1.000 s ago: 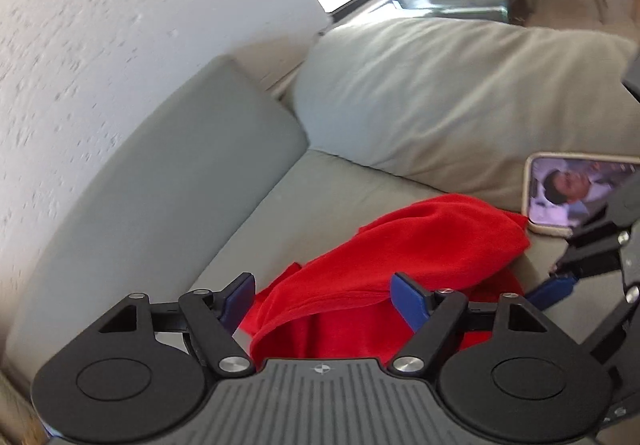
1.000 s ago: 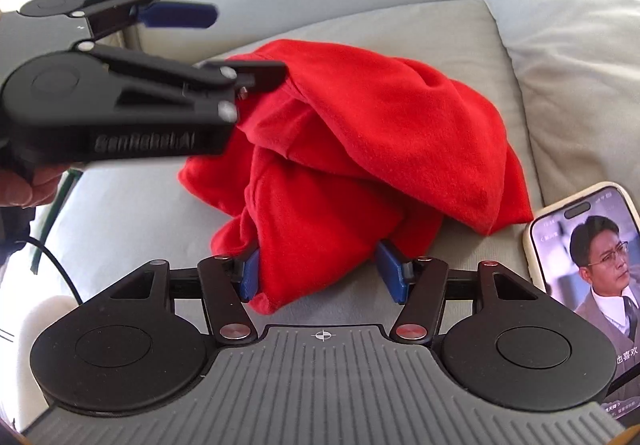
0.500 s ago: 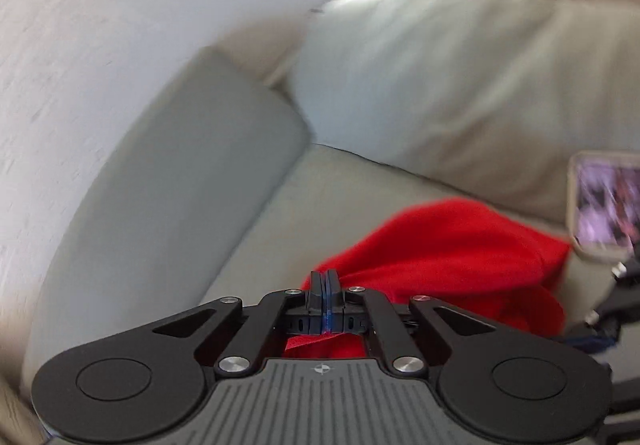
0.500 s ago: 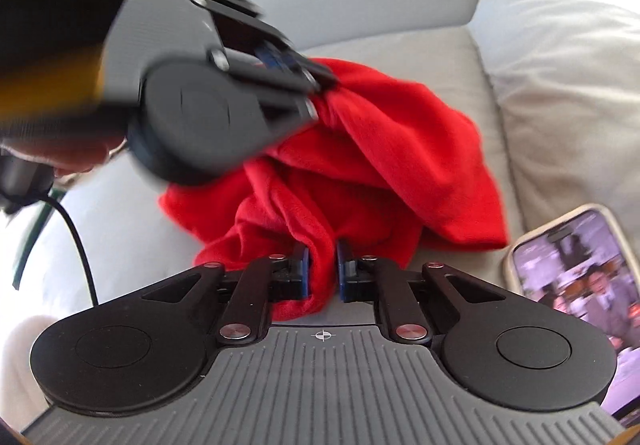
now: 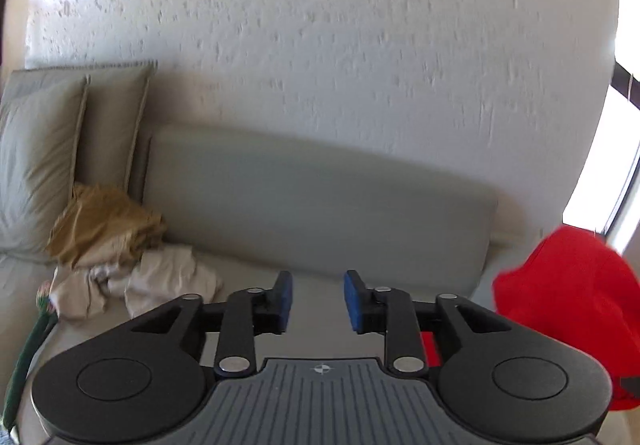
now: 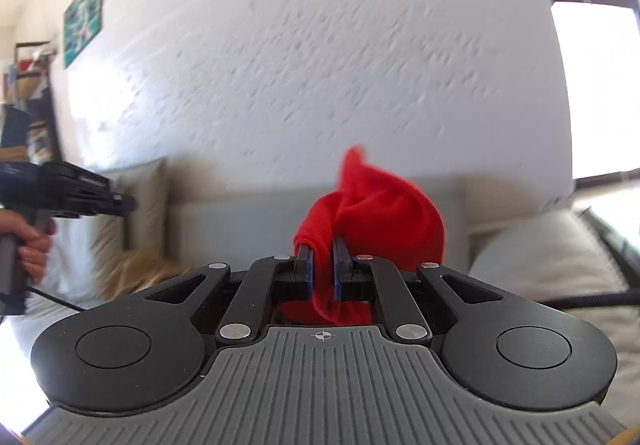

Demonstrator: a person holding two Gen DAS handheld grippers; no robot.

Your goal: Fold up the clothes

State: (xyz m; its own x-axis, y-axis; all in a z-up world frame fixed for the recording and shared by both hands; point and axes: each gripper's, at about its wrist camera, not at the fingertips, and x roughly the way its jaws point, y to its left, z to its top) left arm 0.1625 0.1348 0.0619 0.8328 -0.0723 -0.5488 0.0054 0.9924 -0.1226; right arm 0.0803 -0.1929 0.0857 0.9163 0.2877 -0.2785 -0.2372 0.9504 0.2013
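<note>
Currently, both wrist views face a sofa set against a white wall with a rough, stippled plaster texture.

Far left, left wrist view: two flat rectangular cushions with piped edges lean upright at the sofa's end. A crumpled tan garment with a faint sheen lies against them. A wrinkled off-white garment lies just nearer, touching the tan one. Both rest on the seat. The backrest is a smooth grey-green slab with rounded corners.

Centre, left wrist view: the left gripper has its jaws parted, with nothing between the blue pads. Its body is matte black plastic with a ribbed grey plate.

Right, left wrist view: the red garment hangs at the frame edge, clear of the left gripper. Its fabric is soft, matte and fleece-like.

Left, right wrist view: the person's left hand grips the handle of the left tool, with a black cable running below it. A small teal picture hangs on the wall above.

Centre, right wrist view: the right gripper has its jaws closed on a fold of the red garment. The cloth bunches up into a peak beyond the pads and drops below them.

Right, right wrist view: a plump, creased beige cushion lies under a bright window with a dark frame.
</note>
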